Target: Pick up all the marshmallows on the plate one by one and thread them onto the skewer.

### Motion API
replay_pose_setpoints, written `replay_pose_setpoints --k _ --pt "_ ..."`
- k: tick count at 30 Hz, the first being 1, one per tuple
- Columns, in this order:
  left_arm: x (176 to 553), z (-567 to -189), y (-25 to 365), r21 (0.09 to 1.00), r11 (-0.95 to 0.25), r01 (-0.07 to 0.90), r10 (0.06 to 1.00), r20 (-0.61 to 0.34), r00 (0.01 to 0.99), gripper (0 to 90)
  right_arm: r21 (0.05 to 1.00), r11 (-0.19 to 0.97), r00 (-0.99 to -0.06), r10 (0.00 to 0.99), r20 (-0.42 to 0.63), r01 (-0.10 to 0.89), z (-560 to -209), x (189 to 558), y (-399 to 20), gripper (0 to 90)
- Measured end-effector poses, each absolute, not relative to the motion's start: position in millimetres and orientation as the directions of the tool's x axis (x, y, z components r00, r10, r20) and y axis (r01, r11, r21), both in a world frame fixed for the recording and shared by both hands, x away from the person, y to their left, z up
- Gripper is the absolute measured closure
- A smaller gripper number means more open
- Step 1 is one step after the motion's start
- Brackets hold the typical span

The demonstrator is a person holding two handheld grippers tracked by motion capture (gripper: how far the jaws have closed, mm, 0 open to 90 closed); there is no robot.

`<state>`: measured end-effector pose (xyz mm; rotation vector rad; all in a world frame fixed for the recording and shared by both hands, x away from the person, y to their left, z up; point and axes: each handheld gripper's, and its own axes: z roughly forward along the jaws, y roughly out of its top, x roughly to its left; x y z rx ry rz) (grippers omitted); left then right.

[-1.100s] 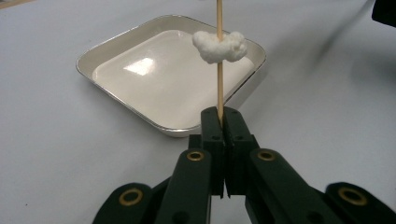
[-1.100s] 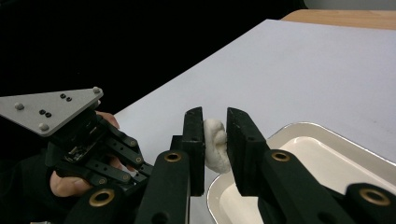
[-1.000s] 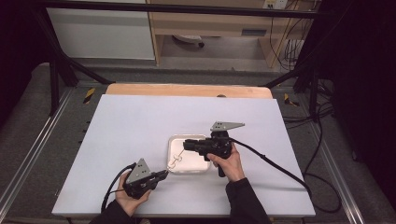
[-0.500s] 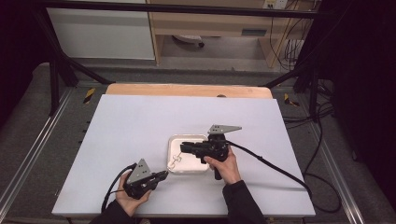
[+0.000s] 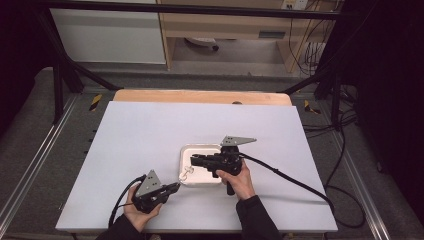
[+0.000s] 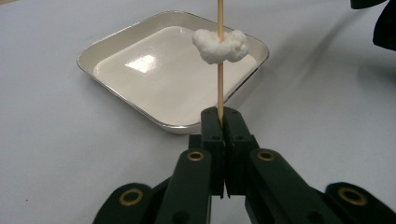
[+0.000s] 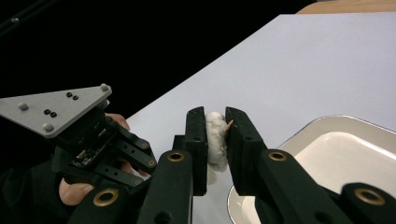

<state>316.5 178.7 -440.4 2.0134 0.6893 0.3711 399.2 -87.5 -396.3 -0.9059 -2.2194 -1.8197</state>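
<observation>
My left claw [image 6: 219, 122] clamps the thin, brittle skewer [image 6: 219, 88] at its base. My right claw [image 7: 215, 131] pinches the soft, light lump [image 7: 215, 140]; I grip gently across its sides.

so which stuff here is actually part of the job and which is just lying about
In the job:
- thin wooden skewer, clamped in left gripper
- white fluffy lump, squeezed by right gripper
- shallow square white tray

Lying about:
- yellow-black tape pieces on floor
- loose cables

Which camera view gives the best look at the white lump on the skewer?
The left gripper view: the white lump shows whole on the skewer. The right gripper view shows it half hidden between jaws; the high view, tiny.
</observation>
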Motion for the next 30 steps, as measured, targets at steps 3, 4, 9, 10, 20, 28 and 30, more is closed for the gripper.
replay_pose_setpoints --k 3,4,9,10,20,28,30 --pt "317 -440 178 0.861 -0.396 0.32 0.606 -0.017 0.795 88.8 0.849 0.095 -0.812 0.363 0.456 0.52 -397 399 -87 80.0" --pt "317 -441 178 0.861 -0.396 0.32 0.607 -0.016 0.795 88.8 0.849 0.096 -0.812 0.363 0.456 0.52 -397 399 -87 80.0" --pt "317 -440 177 0.862 -0.396 0.317 0.606 -0.014 0.795 88.8 0.843 0.109 -0.812 0.358 0.461 0.526 -400 398 -86 79.7" --pt "317 -440 176 0.862 -0.395 0.318 0.606 -0.016 0.796 88.8 0.841 0.111 -0.811 0.359 0.463 0.529 -401 398 -85 79.7" --pt "318 -440 176 0.866 -0.388 0.315 0.606 -0.018 0.795 88.8 0.843 0.117 -0.814 0.36 0.456 0.524 -400 398 -86 78.6" --pt "319 -439 179 0.864 -0.383 0.326 0.616 -0.024 0.787 88.8 0.875 0.126 -0.818 0.435 0.376 0.468 -388 397 -94 37.7" --pt "319 -440 179 0.864 -0.383 0.327 0.617 -0.025 0.787 88.8 0.877 0.146 -0.818 0.455 0.351 0.458 -386 397 -97 30.2"
